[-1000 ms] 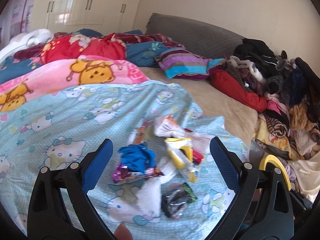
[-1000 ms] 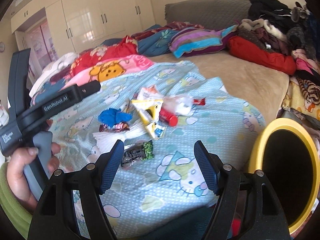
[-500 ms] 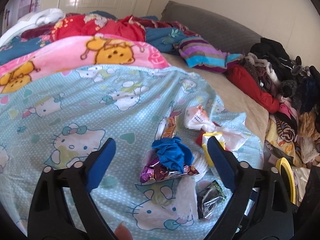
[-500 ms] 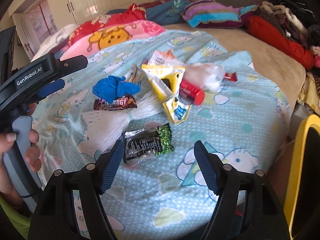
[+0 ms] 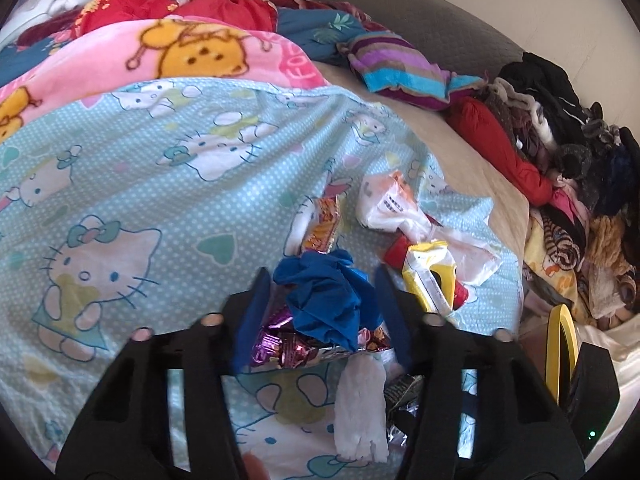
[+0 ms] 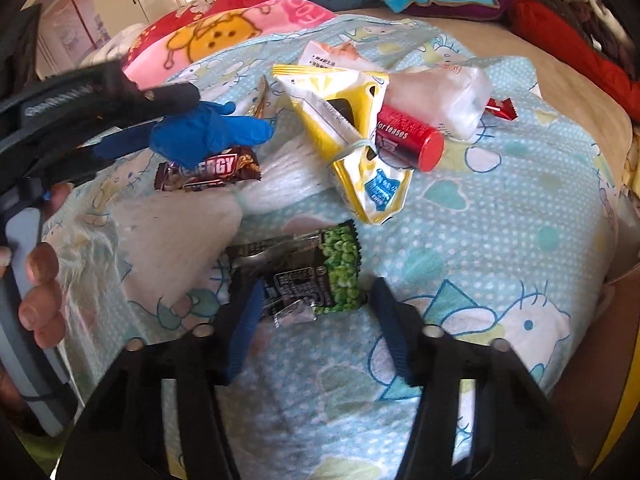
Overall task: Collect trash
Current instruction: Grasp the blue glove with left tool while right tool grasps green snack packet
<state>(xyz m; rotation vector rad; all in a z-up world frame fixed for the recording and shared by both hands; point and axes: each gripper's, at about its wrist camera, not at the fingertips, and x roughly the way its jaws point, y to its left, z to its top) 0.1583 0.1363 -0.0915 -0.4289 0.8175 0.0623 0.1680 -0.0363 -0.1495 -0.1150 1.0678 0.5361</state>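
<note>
Trash lies on a Hello Kitty sheet. My left gripper has its jaws close around a crumpled blue glove, which rests on a brown energy bar wrapper. In the right wrist view the glove sits at the left gripper's tip. My right gripper is open, its jaws either side of a black and green pea snack packet. Nearby lie a yellow pouch, a red can, a white bag and white tissue.
A yellow-rimmed bin stands off the bed's right edge. A pink blanket, a striped pillow and a heap of clothes lie behind and to the right. A red candy wrapper lies past the white bag.
Both grippers have moved down and forward to the trash. The left jaws have narrowed around the blue glove. The right gripper has come up to the pea snack packet.
</note>
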